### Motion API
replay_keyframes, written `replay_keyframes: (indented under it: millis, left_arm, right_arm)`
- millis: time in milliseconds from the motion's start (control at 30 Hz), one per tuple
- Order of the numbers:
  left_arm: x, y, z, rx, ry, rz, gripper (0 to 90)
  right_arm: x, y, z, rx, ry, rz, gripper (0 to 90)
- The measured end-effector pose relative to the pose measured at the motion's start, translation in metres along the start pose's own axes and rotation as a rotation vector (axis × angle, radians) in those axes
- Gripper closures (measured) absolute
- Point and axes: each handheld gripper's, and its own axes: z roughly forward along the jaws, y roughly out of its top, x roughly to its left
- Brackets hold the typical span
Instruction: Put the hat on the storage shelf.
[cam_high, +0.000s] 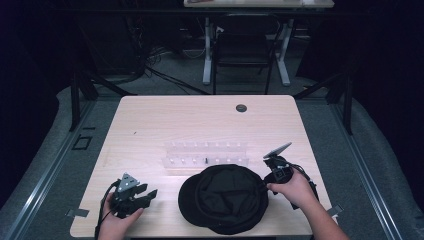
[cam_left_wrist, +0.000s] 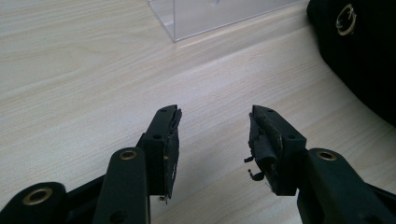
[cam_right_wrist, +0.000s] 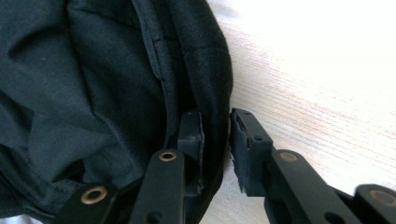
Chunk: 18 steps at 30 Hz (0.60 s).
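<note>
The left tongs (cam_high: 148, 194) rest gaping and empty on the tabletop (cam_high: 150, 120), well left of the cap (cam_high: 225, 197). The cap lies crown-down at the near edge, before a clear rack (cam_high: 206, 155). The right tongs (cam_right_wrist: 215, 140) straddle its right rim, nearly closed on the fabric. Soft, light cloth; the stitched rim looks the firmest hold. The left gripper view shows a metal emblem (cam_left_wrist: 346, 19) on the cap.

Dark room, grey floor (cam_high: 165, 75), chair (cam_high: 243, 47) behind wooden table (cam_high: 165, 120)
</note>
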Motion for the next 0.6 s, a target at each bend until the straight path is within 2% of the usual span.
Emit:
replay_keyframes:
  millis: [133, 200, 367, 433, 600]
  left_arm:
    - [-0.0001, 0.0000, 0.0002, 0.000, -0.002, -0.001, 52.5]
    - [0.0001, 0.0000, 0.0001, 0.001, -0.001, -0.001, 52.6]
    - [0.0002, 0.0001, 0.0001, 0.000, -0.001, -0.004, 52.5]
    - [0.0002, 0.0001, 0.0003, 0.000, -0.001, -0.004, 52.5]
    - [0.0002, 0.0001, 0.0004, 0.000, -0.001, -0.005, 52.6]
  right_arm:
    - [0.0006, 0.0013, 0.0002, 0.005, -0.016, 0.003, 72.0]
    - [0.0034, 0.0016, 0.0011, -0.007, -0.019, 0.013, 74.8]
    - [0.0088, 0.0047, 0.0000, 0.017, -0.022, -0.002, 85.2]
    - [0.0088, 0.0056, -0.0011, 0.031, -0.026, -0.015, 86.1]
    - [0.0090, 0.0059, -0.0033, 0.030, -0.008, -0.009, 87.4]
